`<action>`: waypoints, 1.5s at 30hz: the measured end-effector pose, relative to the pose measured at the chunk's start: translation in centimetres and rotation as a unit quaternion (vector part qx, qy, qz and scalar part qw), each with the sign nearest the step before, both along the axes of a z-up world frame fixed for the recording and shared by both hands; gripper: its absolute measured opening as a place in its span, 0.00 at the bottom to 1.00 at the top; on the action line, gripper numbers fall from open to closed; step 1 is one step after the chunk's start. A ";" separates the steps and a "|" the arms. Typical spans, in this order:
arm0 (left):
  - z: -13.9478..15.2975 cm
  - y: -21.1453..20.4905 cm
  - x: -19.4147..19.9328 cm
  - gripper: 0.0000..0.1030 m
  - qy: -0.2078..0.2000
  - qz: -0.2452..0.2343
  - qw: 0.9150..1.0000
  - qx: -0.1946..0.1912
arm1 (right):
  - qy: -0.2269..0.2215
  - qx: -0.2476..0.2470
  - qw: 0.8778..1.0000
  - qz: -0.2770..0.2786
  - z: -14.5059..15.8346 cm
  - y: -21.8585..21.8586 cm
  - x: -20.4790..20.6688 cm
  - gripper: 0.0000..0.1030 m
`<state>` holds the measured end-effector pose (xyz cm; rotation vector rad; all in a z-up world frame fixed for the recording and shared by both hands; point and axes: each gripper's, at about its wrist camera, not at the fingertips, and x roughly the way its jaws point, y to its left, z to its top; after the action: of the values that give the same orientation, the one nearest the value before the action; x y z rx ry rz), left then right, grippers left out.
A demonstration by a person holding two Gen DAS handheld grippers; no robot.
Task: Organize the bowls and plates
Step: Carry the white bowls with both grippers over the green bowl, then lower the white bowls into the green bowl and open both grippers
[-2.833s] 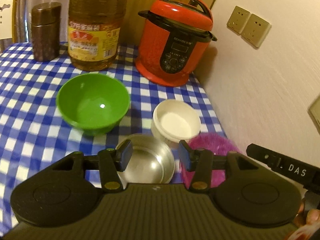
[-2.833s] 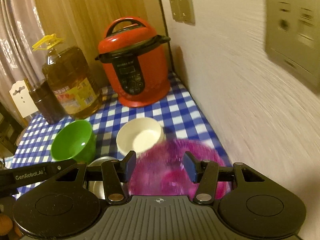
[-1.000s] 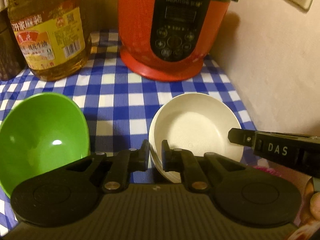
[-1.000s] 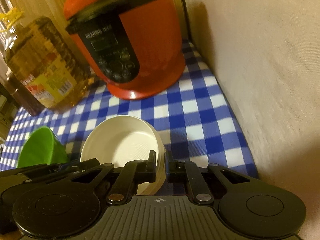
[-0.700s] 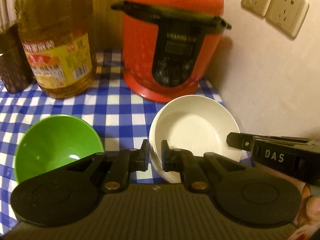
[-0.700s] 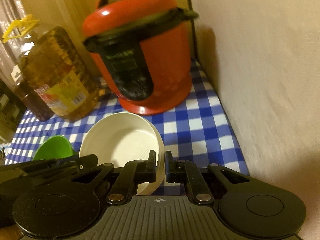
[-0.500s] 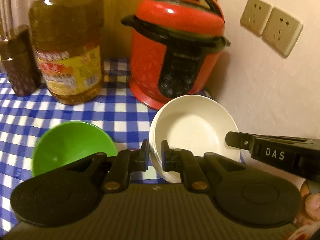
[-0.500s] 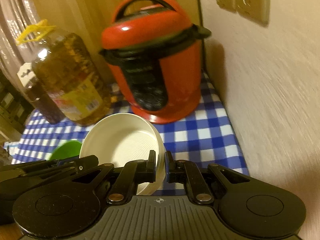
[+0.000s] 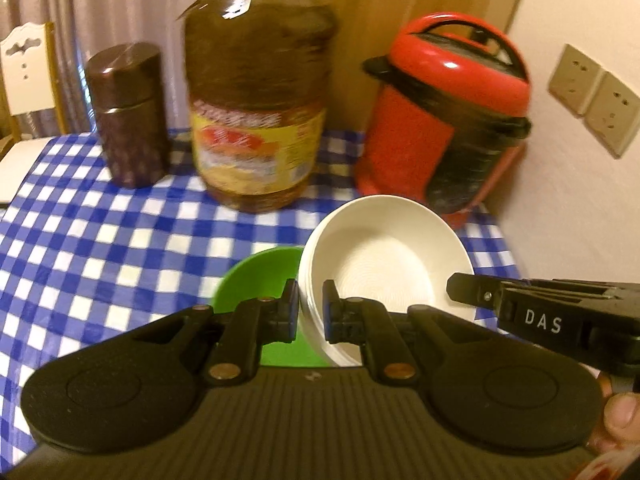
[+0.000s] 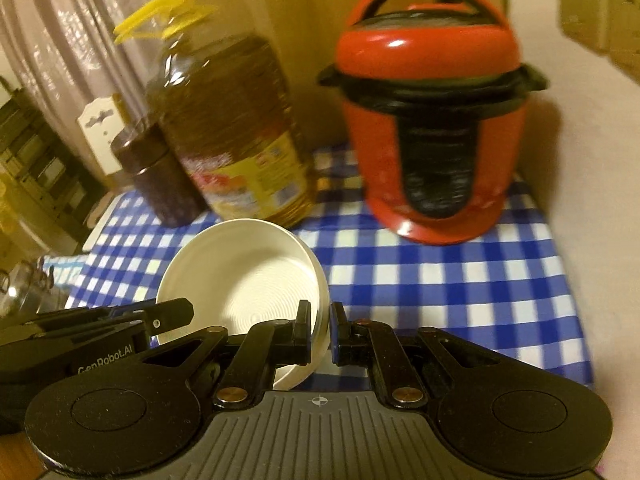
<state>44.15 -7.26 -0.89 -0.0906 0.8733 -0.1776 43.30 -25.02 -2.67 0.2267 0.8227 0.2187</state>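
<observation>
1. Two grippers hold one white bowl [image 9: 384, 256] above the checked table [image 9: 100, 232], tilted
2. Left gripper [image 9: 311, 310] jaws clamp its left rim; right gripper [image 10: 320, 330] jaws clamp its right rim
3. Green bowl [image 9: 260, 272] sits on the table just below
4. Oil jug [image 9: 256, 112] and red cooker [image 9: 436, 120] stand behind

Matt ribbed round white ceramic-looking bowl [image 9: 384, 256], glossy green plastic bowl [image 9: 260, 276], shiny red cooker [image 10: 432, 112], smooth blue-checked tablecloth [image 9: 100, 240]
</observation>
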 end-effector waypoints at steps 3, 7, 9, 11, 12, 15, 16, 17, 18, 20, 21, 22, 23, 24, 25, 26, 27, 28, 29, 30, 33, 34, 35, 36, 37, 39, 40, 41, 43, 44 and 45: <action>-1.2 1.5 0.5 0.10 0.012 0.010 1.000 -0.001 | 0.011 -0.001 1.000 0.009 -1.2 1.6 1.0 0.09; -2.8 2.9 1.0 0.10 0.023 0.016 1.000 -0.001 | 0.020 -0.011 1.000 0.019 -2.5 3.1 1.8 0.09; -3.4 3.3 1.1 0.10 0.028 0.018 0.999 -0.002 | 0.022 -0.018 0.999 0.023 -2.9 3.6 2.0 0.09; -3.9 3.5 1.3 0.10 0.031 0.018 0.999 -0.002 | 0.024 -0.022 0.999 0.025 -3.4 3.9 2.1 0.09; -4.1 3.6 1.3 0.10 0.033 0.018 0.999 -0.003 | 0.024 -0.025 0.999 0.026 -3.6 4.0 2.2 0.09; -4.6 3.6 1.4 0.10 0.036 0.017 0.999 -0.002 | 0.025 -0.033 0.999 0.028 -4.1 4.3 2.3 0.09; -4.8 3.6 1.4 0.10 0.037 0.016 0.999 -0.002 | 0.025 -0.036 0.999 0.028 -4.3 4.4 2.3 0.09; -4.9 3.6 1.4 0.10 0.037 0.016 0.999 -0.002 | 0.025 -0.038 0.999 0.028 -4.3 4.5 2.4 0.09; -5.0 3.6 1.4 0.10 0.037 0.016 0.999 -0.001 | 0.026 -0.040 0.998 0.028 -4.5 4.5 2.4 0.09; -5.2 3.6 1.6 0.10 0.038 0.015 0.999 0.000 | 0.027 -0.042 0.998 0.030 -4.6 4.7 2.5 0.09; -5.3 3.6 1.6 0.10 0.039 0.014 0.999 0.001 | 0.028 -0.044 0.998 0.030 -4.7 4.7 2.5 0.09; -5.4 3.6 1.7 0.10 0.040 0.013 0.999 0.001 | 0.028 -0.045 0.998 0.031 -4.8 4.7 2.5 0.09; -5.5 3.6 1.7 0.10 0.040 0.012 0.999 0.002 | 0.029 -0.046 0.998 0.032 -5.0 4.8 2.6 0.09; -5.6 3.6 1.7 0.10 0.040 0.012 0.999 0.004 | 0.031 -0.046 0.998 0.032 -5.1 4.8 2.6 0.09; -5.7 3.6 1.7 0.10 0.040 0.012 0.999 0.005 | 0.032 -0.045 0.998 0.032 -5.2 4.8 2.8 0.09; -5.8 3.6 1.7 0.10 0.040 0.011 0.999 0.006 | 0.032 -0.045 0.998 0.032 -5.3 4.8 2.8 0.09; -5.9 3.6 1.8 0.10 0.040 0.010 0.999 0.007 | 0.033 -0.045 0.998 0.032 -5.4 4.8 2.8 0.09; -5.9 3.6 1.8 0.10 0.041 0.010 0.999 0.007 | 0.033 -0.046 0.998 0.032 -5.5 4.8 2.7 0.09; -6.0 3.5 1.8 0.10 0.041 0.010 0.999 0.007 | 0.033 -0.048 0.998 0.033 -5.6 4.8 2.7 0.09; -6.1 3.5 1.9 0.10 0.042 0.009 0.999 0.009 | 0.033 -0.049 0.998 0.033 -5.7 4.8 2.7 0.09; -6.4 3.4 1.9 0.10 0.044 0.008 0.999 0.011 | 0.036 -0.048 0.998 0.032 -6.0 4.8 2.8 0.09; -6.5 3.4 1.9 0.10 0.044 0.008 0.999 0.012 | 0.036 -0.047 0.998 0.033 -6.0 4.8 2.8 0.09; -6.6 3.4 1.9 0.10 0.044 0.008 0.999 0.013 | 0.036 -0.047 0.998 0.033 -6.1 4.8 2.8 0.09; -6.6 3.4 1.9 0.10 0.044 0.008 0.999 0.013 | 0.036 -0.047 0.998 0.033 -6.1 4.9 2.9 0.09; -6.7 3.3 2.0 0.10 0.045 0.008 0.999 0.014 | 0.037 -0.048 0.998 0.034 -6.2 4.9 2.9 0.09; -6.8 3.3 2.0 0.10 0.045 0.009 0.999 0.015 | 0.038 -0.049 0.997 0.037 -6.3 5.0 2.9 0.09; -6.9 3.3 2.0 0.10 0.046 0.010 0.999 0.015 | 0.038 -0.049 0.997 0.037 -6.3 5.0 2.9 0.09; -6.9 3.3 2.0 0.10 0.046 0.009 0.999 0.016 | 0.037 -0.051 0.997 0.039 -6.4 5.1 2.9 0.09; -7.1 3.4 2.1 0.10 0.048 0.009 0.999 0.018 | 0.036 -0.054 0.997 0.041 -6.5 5.3 2.9 0.09; -7.1 3.4 2.1 0.10 0.047 0.009 0.999 0.017 | 0.036 -0.055 0.997 0.043 -6.6 5.3 2.9 0.09; -7.1 3.4 2.1 0.10 0.046 0.008 0.999 0.017 | 0.035 -0.056 0.997 0.043 -6.7 5.3 2.8 0.09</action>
<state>46.30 -3.86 -7.99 -0.0739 0.9669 -0.1433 46.12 -19.71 -9.33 0.0947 0.9128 0.2463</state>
